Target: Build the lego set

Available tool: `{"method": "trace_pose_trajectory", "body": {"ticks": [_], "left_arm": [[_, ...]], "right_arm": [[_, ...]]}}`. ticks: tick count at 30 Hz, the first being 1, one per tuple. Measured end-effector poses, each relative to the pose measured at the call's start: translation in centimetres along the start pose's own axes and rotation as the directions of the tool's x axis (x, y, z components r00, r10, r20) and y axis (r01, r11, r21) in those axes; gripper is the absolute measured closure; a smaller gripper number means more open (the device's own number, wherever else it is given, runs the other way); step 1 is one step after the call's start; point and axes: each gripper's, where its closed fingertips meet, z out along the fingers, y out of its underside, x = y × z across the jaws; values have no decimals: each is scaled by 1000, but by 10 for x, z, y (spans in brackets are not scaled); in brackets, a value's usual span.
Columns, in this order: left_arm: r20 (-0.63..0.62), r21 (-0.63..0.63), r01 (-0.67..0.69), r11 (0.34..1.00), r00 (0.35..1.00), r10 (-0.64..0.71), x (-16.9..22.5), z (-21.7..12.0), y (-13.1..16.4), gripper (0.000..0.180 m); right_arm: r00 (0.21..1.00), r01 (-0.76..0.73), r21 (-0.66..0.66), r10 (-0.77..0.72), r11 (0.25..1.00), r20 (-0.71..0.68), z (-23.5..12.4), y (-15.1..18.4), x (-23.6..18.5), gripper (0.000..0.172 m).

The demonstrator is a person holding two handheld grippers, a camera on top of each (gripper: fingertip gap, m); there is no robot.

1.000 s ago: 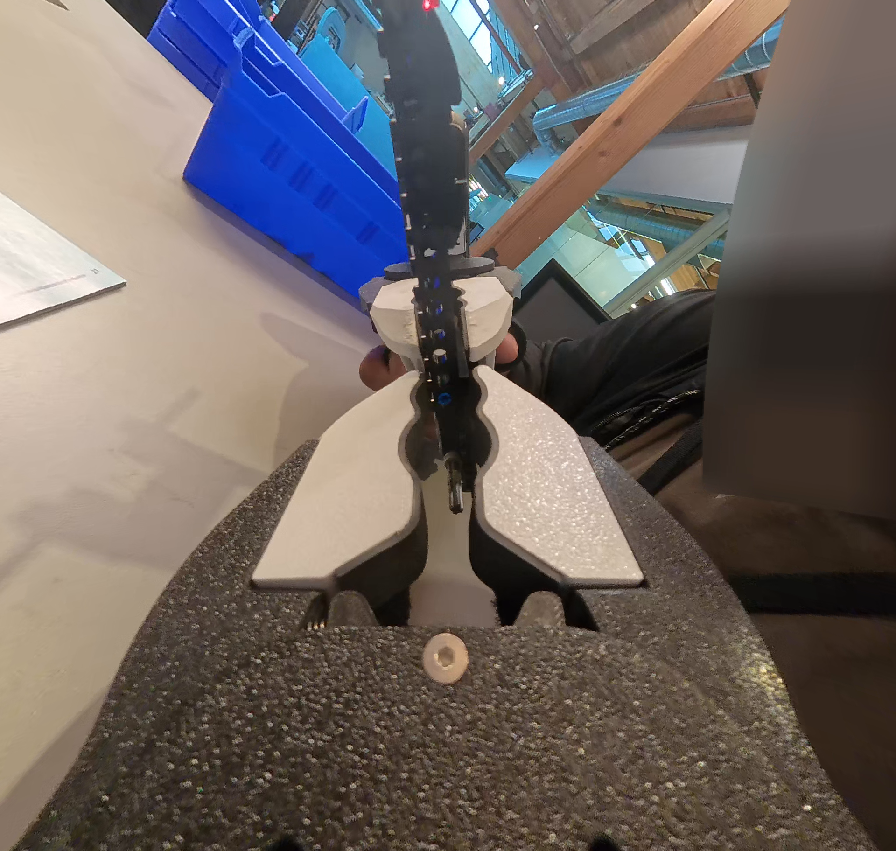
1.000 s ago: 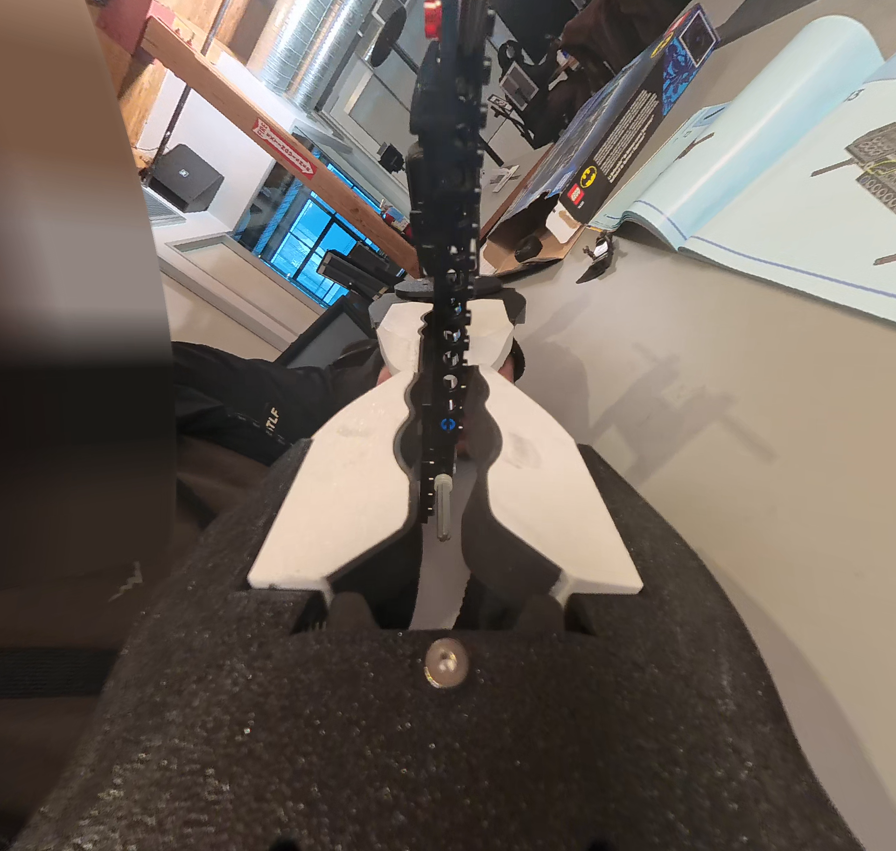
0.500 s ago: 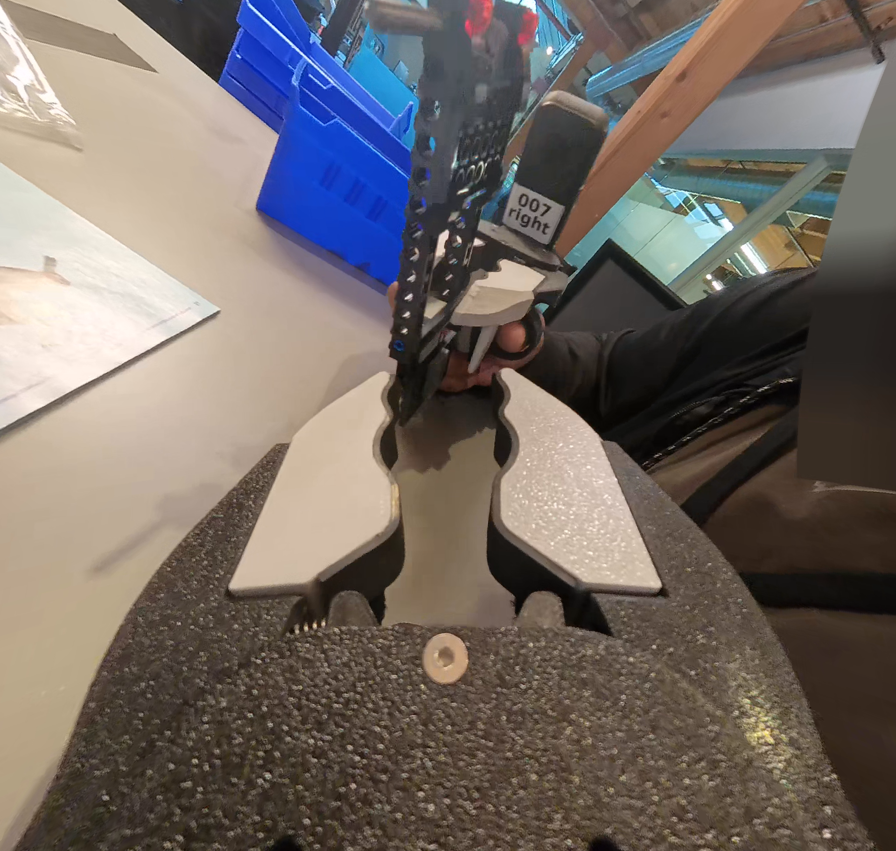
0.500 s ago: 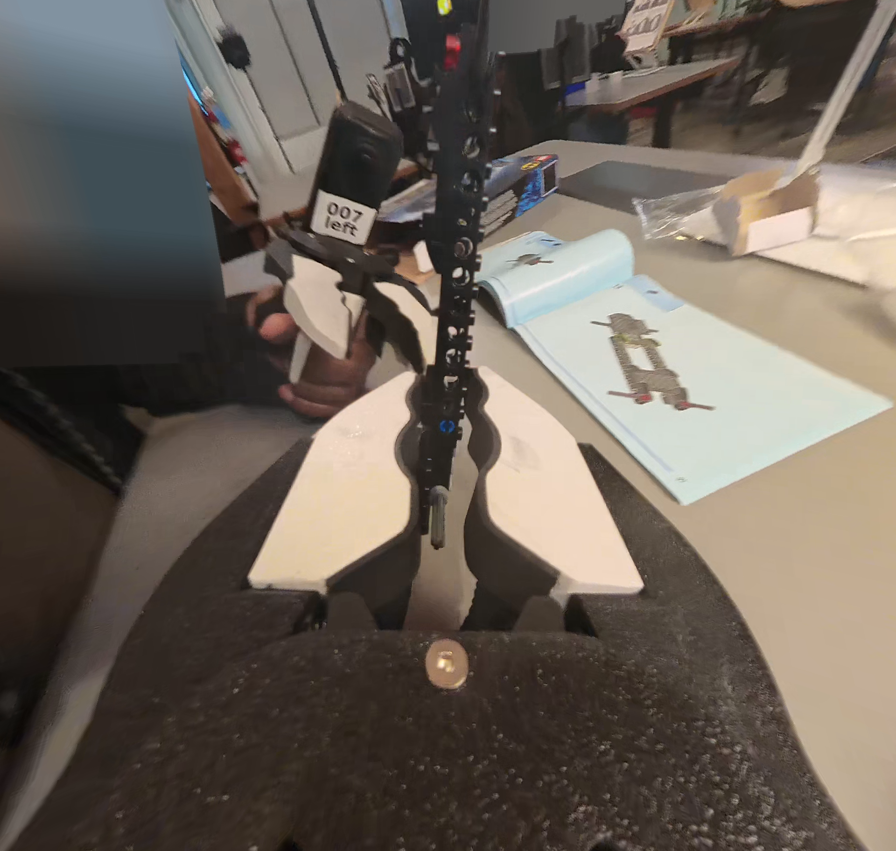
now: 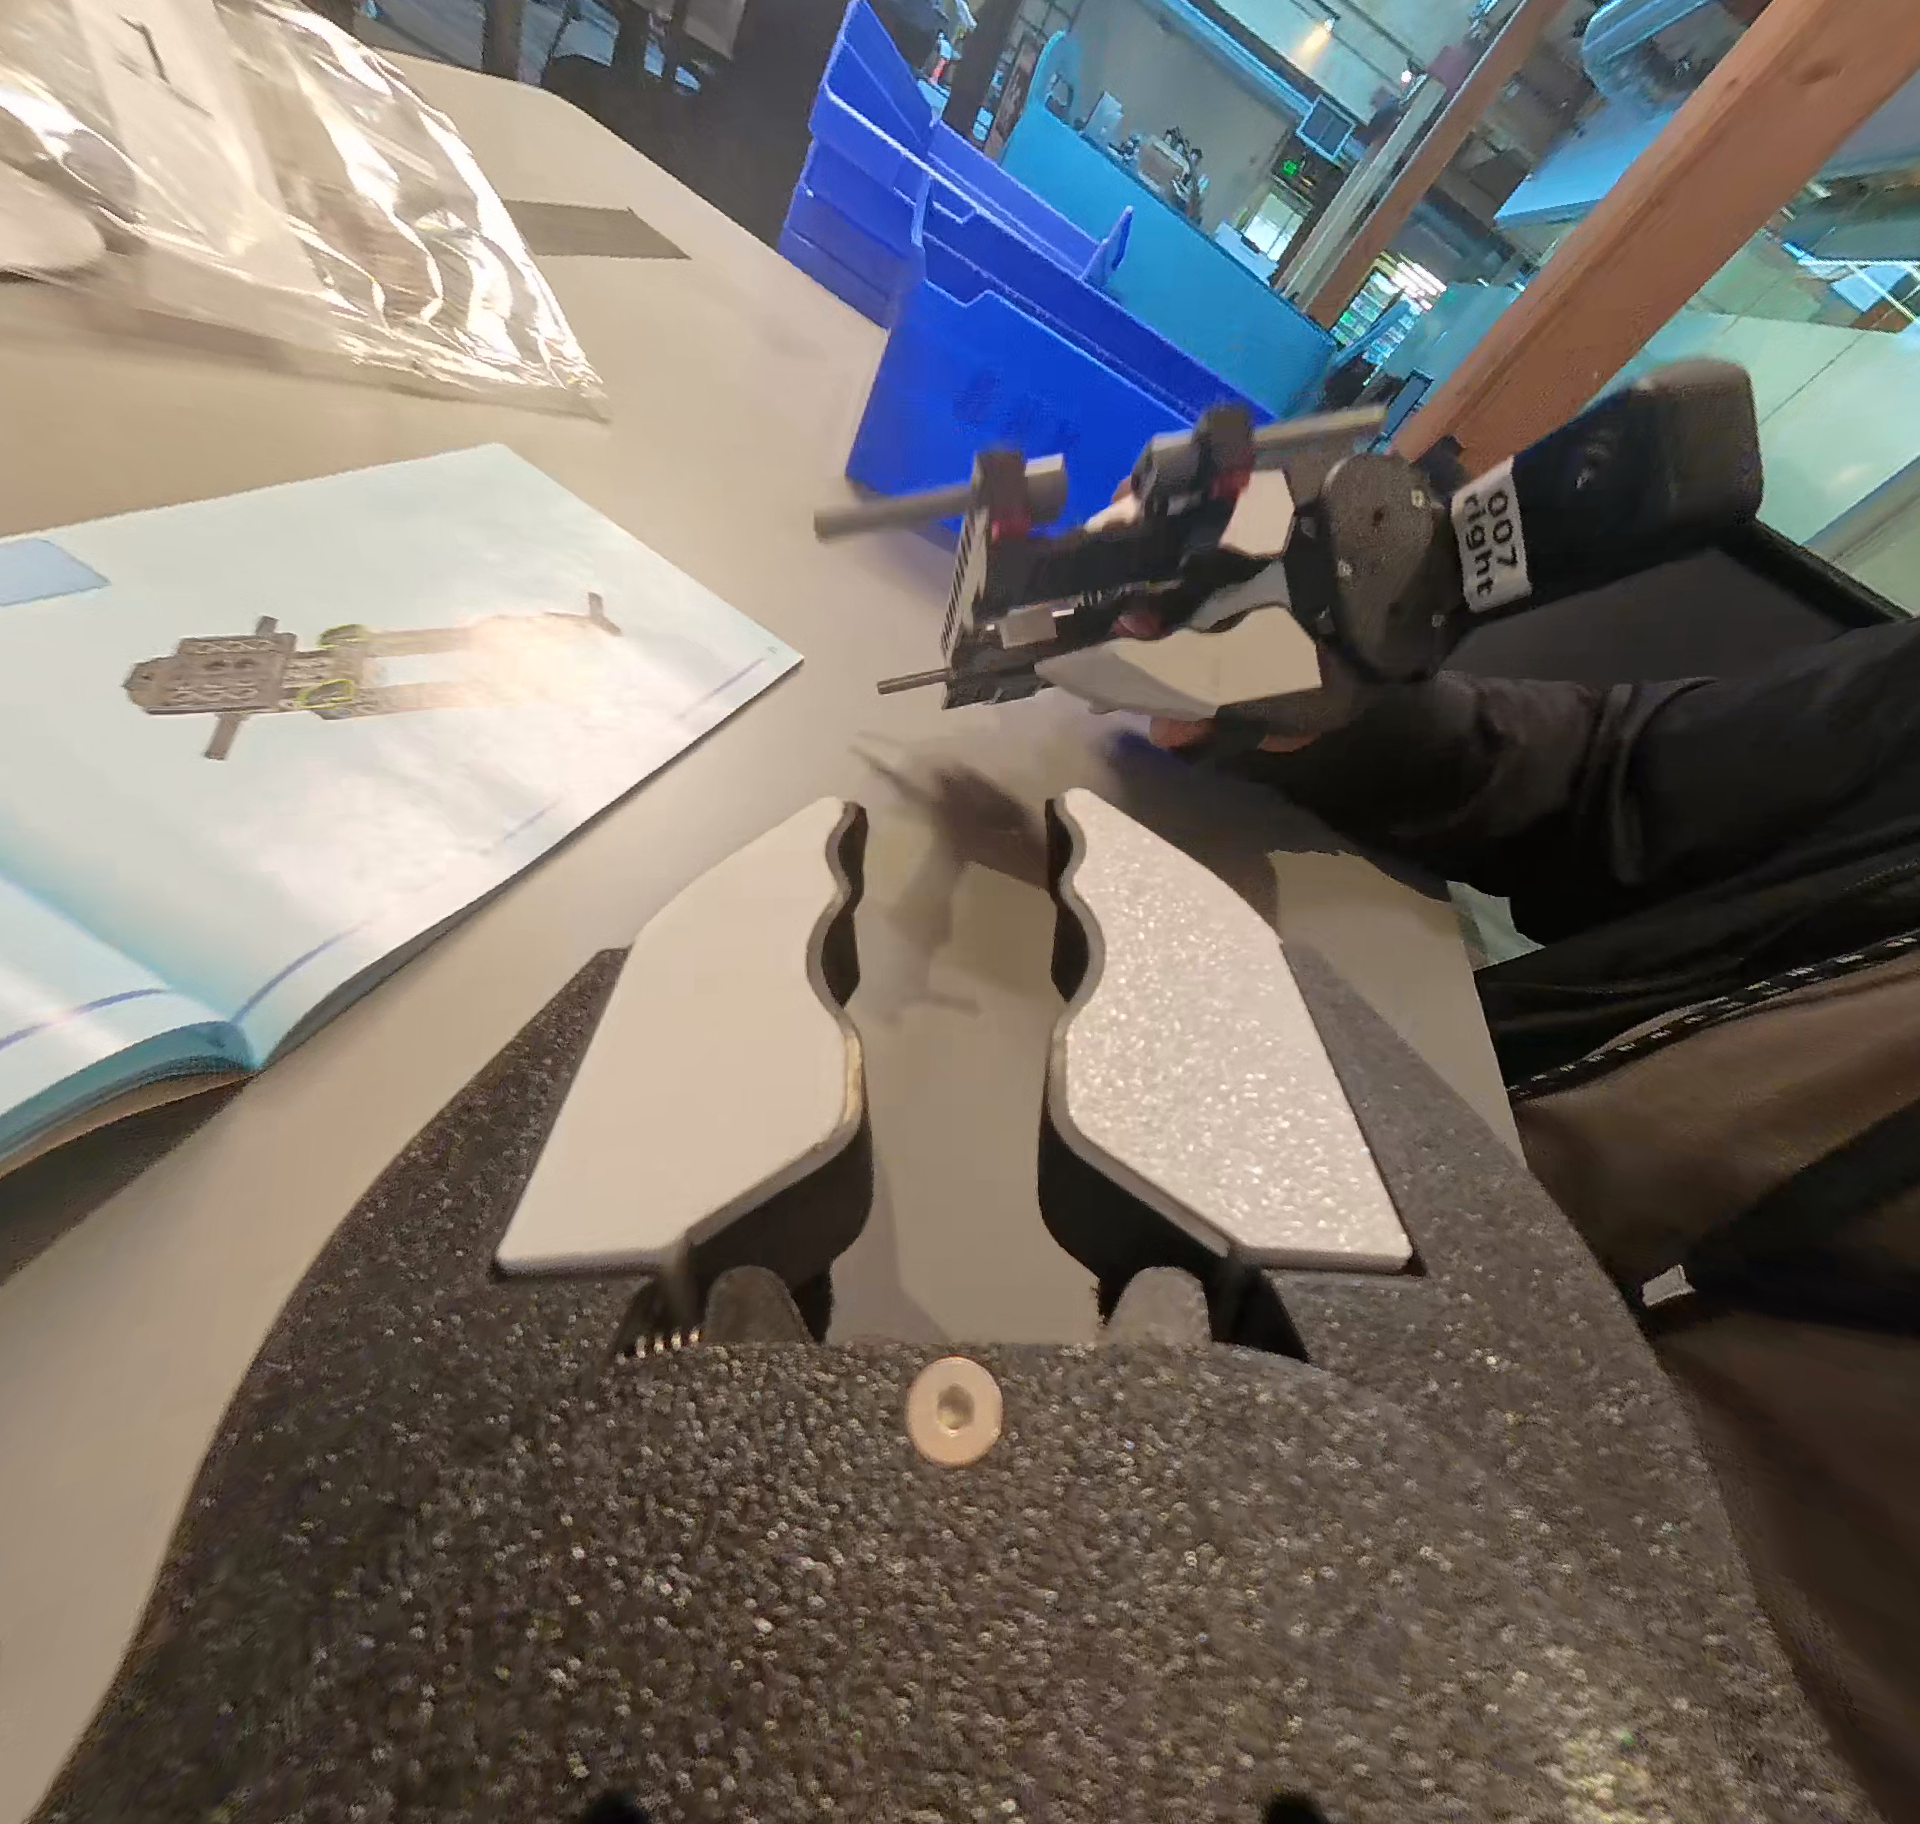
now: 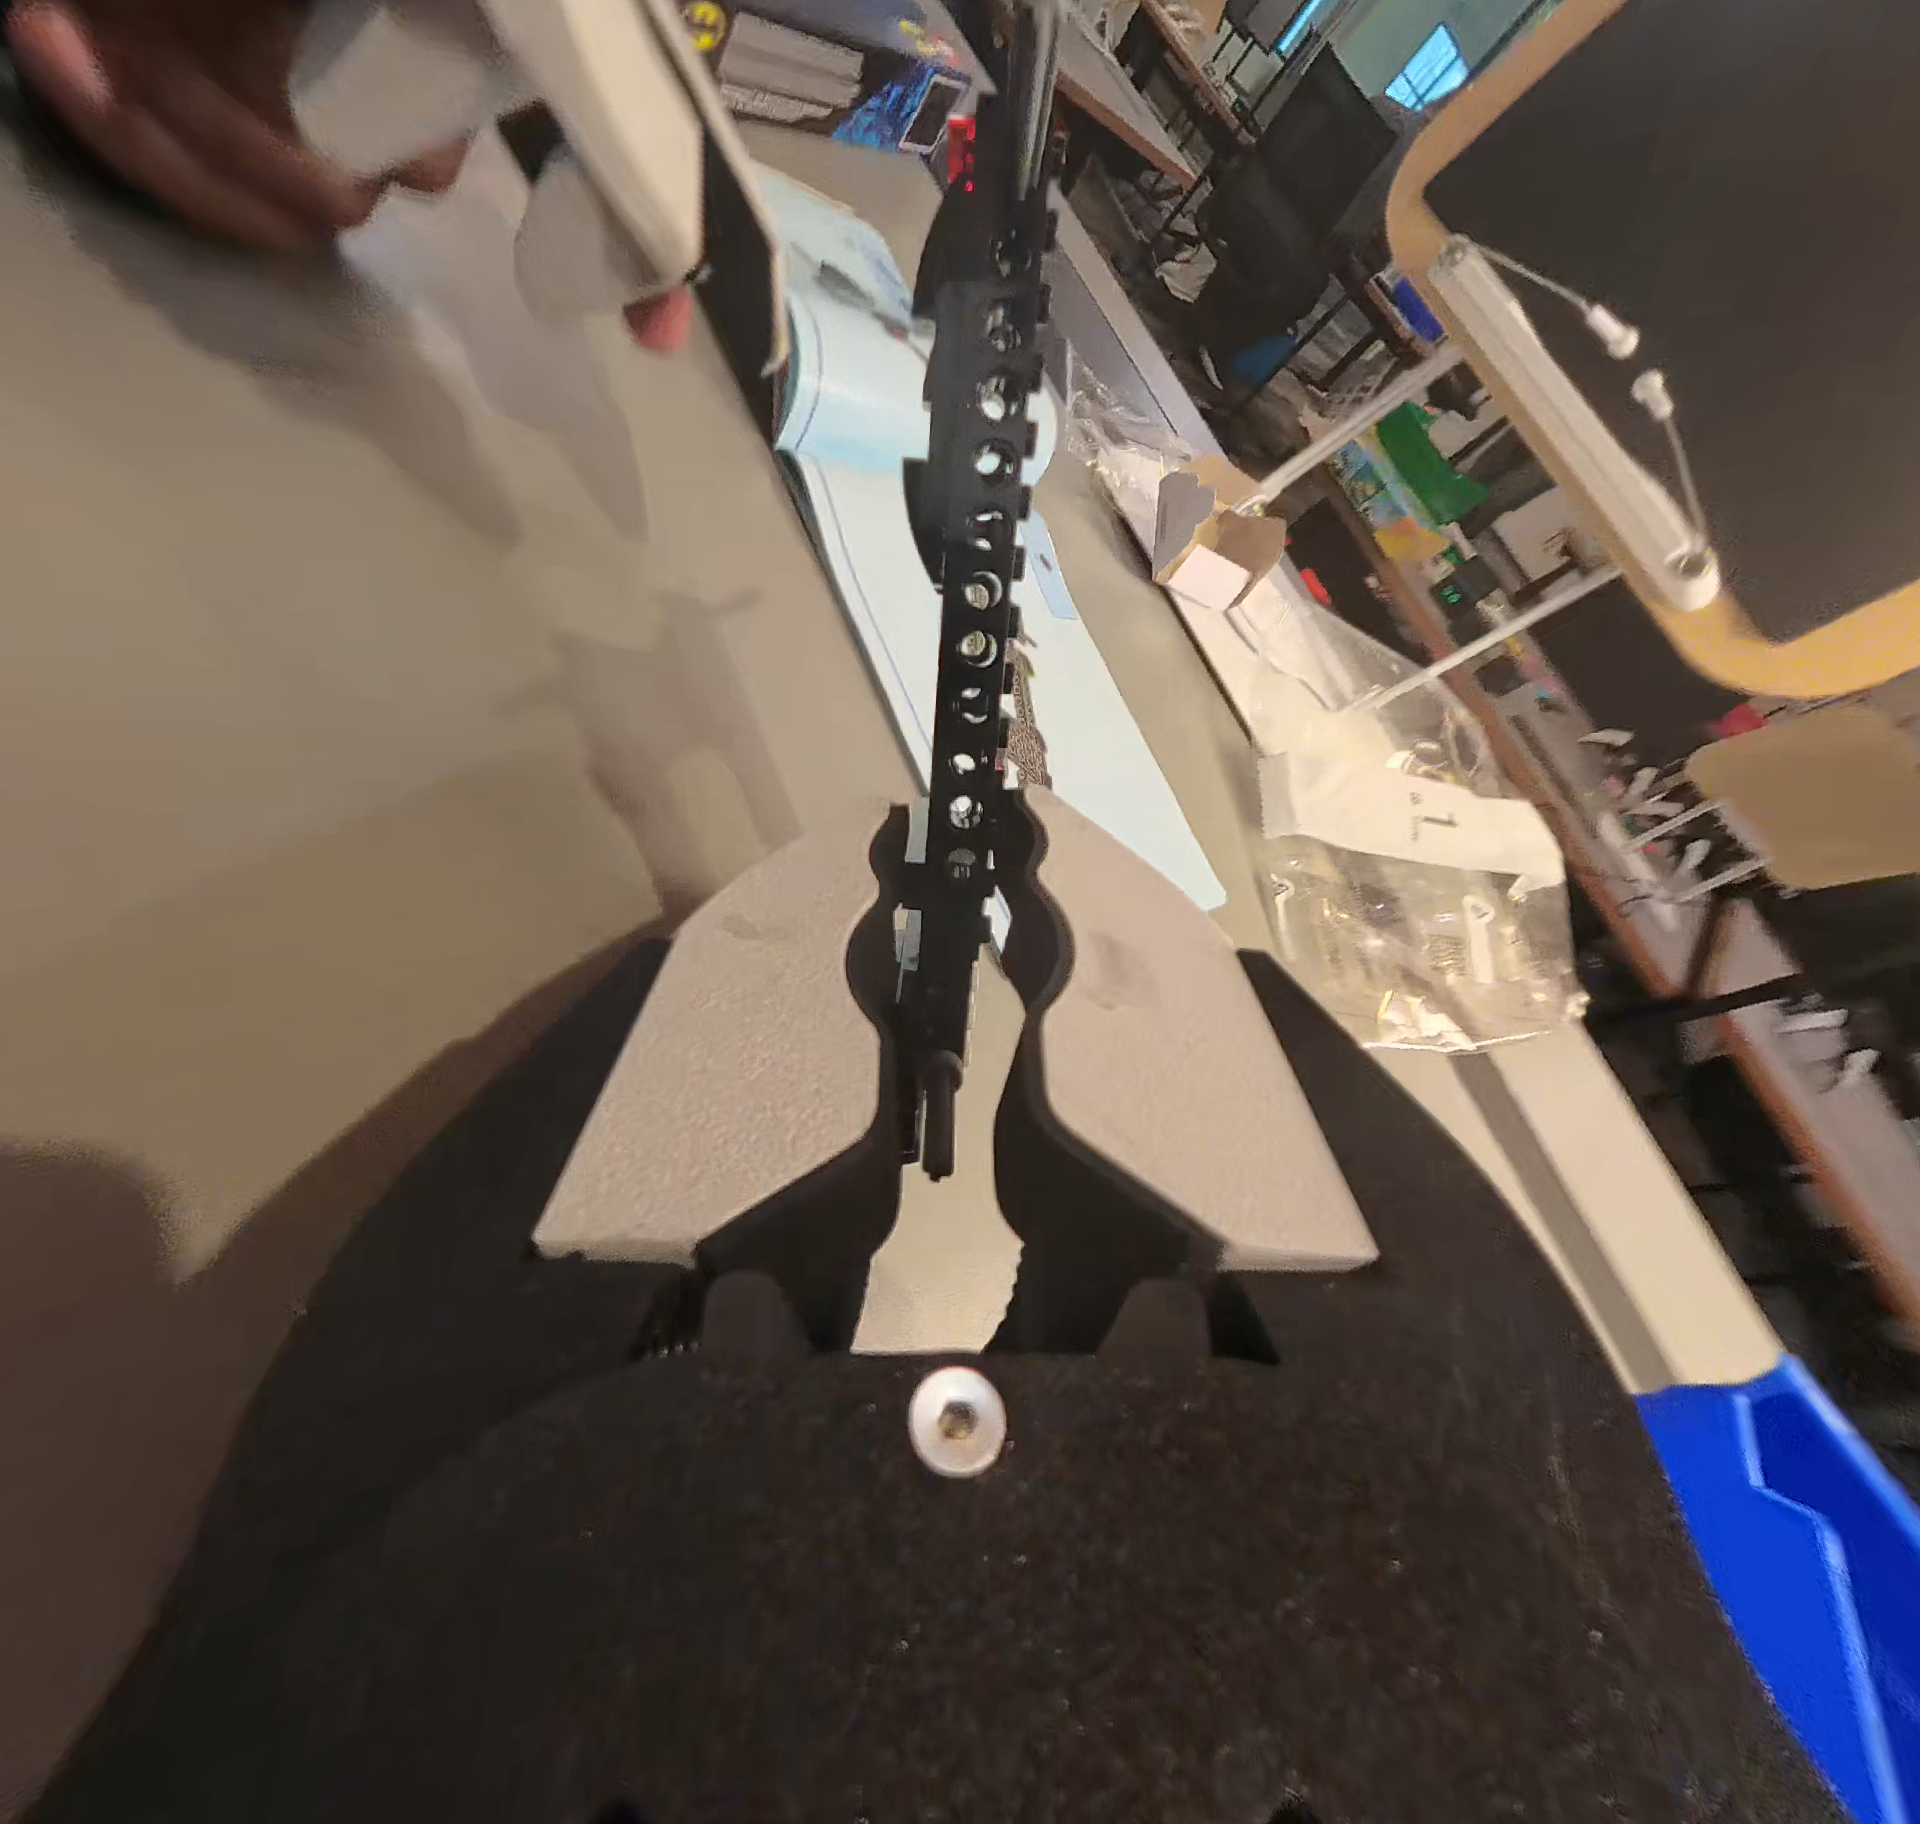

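We see a blue bin (image 5: 997, 372) standing on the grey bench (image 5: 675, 403) beyond the open booklet (image 5: 312, 735); its inside faces away from us, so we cannot tell what it holds. A corner of the bin (image 6: 1787, 1525) also shows at the lower right of the right wrist view. A clear plastic bag (image 6: 1423, 901) with a white paper insert lies on the bench and holds small parts, too blurred to name. Past it sits a small open cardboard box (image 6: 1216, 538), its contents hidden from us.

Our left tool (image 5: 951, 818) has its jaws spread with only the bench surface and a smeared shadow between them. Our right tool (image 6: 961, 839) pinches a long black studded beam assembly (image 6: 977, 548), both fingers closed against its lower end. From the left wrist view this assembly (image 5: 1049, 569) is in the air above the bench, with grey axles sticking out and red pieces near its far end.

Much of the right wrist view is motion-blurred, and the left tool at its upper left (image 6: 582, 112) is cut off by the frame.
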Motion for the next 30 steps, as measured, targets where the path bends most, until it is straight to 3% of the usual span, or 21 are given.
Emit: {"method": "trace_pose_trajectory", "body": {"ticks": [7,16,20,26,30], "left_arm": [[33,19,-96,995,995,96,0,-12,-7,147],[65,-77,-143,987,987,148,-6,-13,4,146],[56,-73,-150,986,986,154,-4,-14,2,146],[41,-88,-159,983,986,163,-1,-13,4,146],[36,-92,-153,984,987,157,-1,-12,5,146]], "right_arm": [[975,224,-60,-224,973,13,4,1,-26,156],[908,408,-63,-399,911,125,-3,3,-68,155],[918,362,-57,-345,930,197,-12,-3,-80,143],[931,145,-110,-98,983,352,-30,-2,-94,118],[920,-3,-133,55,991,388,-37,-5,-87,120]]}}
